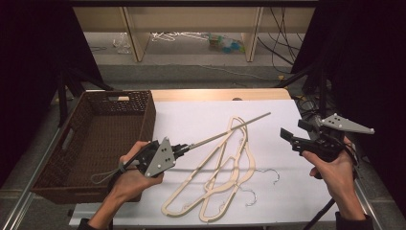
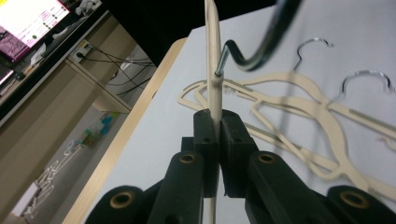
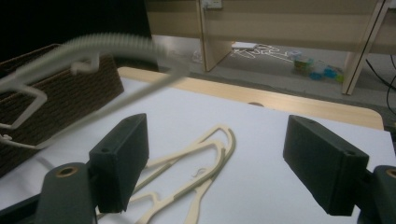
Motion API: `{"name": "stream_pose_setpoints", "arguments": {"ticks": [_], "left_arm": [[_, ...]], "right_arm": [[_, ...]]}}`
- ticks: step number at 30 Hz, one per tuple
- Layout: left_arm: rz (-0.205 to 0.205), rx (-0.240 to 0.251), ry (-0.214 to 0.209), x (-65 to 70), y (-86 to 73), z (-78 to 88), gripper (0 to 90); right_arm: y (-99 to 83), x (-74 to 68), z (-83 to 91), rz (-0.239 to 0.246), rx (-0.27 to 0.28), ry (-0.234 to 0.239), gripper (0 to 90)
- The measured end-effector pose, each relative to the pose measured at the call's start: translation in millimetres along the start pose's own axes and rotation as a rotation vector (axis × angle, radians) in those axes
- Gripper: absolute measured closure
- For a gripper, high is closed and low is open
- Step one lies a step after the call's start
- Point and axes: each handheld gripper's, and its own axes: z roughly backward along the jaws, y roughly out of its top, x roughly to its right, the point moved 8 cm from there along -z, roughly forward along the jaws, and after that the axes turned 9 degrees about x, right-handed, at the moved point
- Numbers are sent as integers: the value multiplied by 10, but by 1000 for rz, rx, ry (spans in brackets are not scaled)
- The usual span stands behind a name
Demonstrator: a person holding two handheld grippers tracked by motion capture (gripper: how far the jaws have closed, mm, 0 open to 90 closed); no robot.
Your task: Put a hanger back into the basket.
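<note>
white table [image 1: 201, 115] beside a basket [image 1: 143, 112]: left gripper [image 1: 184, 147] clamped on a lifted hanger [image 1: 230, 130], right gripper [image 1: 286, 135] wide, empty

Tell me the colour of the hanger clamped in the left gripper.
Pale cream hanger with a metal hook, seen best in the left gripper view, pinched by the left gripper.

No legible text or labels.
</note>
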Motion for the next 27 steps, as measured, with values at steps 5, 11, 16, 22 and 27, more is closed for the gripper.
{"name": "stream_pose_setpoints", "arguments": {"ticks": [5, 11, 16, 22, 27], "left_arm": [[201, 80, -3, -102, 95, 66, 861], [451, 177, -4, -249, 218, 288, 860], [539, 243, 4, -419, 296, 500, 860], [596, 278, -2, -604, 478, 740, 860], [664, 294, -2, -810, 604, 936, 861]], "right_arm": [[-207, -116, 4, 10, -15, 17, 237], [-540, -423, -79, 44, -61, 102, 241], [-772, -689, -194, 72, -101, 167, 238], [-841, -733, -215, 77, -117, 188, 238], [-847, -717, -206, 61, -109, 187, 238]]}}
